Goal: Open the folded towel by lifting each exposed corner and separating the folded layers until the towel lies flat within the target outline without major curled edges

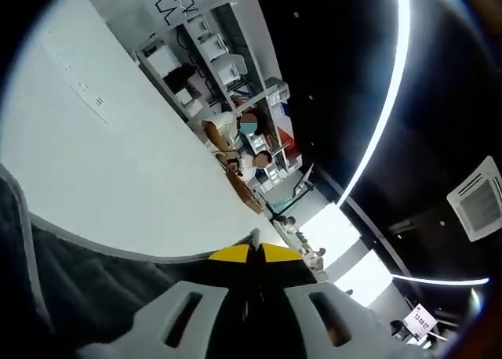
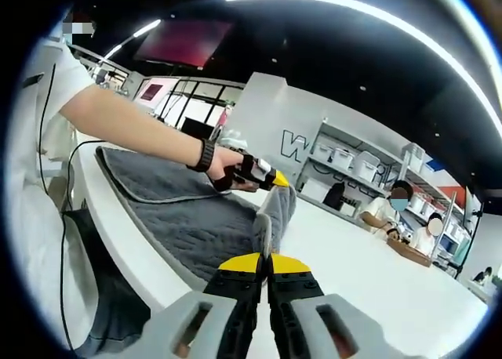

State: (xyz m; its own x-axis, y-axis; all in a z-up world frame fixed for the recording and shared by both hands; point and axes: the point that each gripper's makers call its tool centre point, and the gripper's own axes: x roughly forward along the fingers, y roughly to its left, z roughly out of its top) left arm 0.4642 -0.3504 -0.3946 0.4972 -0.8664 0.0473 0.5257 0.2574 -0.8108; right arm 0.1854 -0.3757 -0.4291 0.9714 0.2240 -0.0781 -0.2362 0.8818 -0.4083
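Note:
The grey towel (image 2: 188, 210) lies on the white table (image 2: 369, 288), with a raised ridge of cloth (image 2: 276, 210) at its near end. My right gripper (image 2: 265, 263) is shut on the towel's edge, which rises from between its yellow tips. Beyond it, a hand with a wristwatch (image 2: 205, 155) holds my left gripper (image 2: 281, 183) at the top of the same ridge. In the left gripper view, the left gripper (image 1: 251, 253) is shut, a sliver of cloth (image 1: 253, 237) pokes out past its yellow tips, and the towel (image 1: 78, 273) hangs dark below.
The white table (image 1: 118, 155) stretches away bare beyond the towel. Two seated people (image 2: 396, 210) work at its far end near a brown object (image 2: 416, 251). Shelves with white boxes (image 2: 353, 163) line the back wall. The person's body (image 2: 39, 218) stands at the table's left edge.

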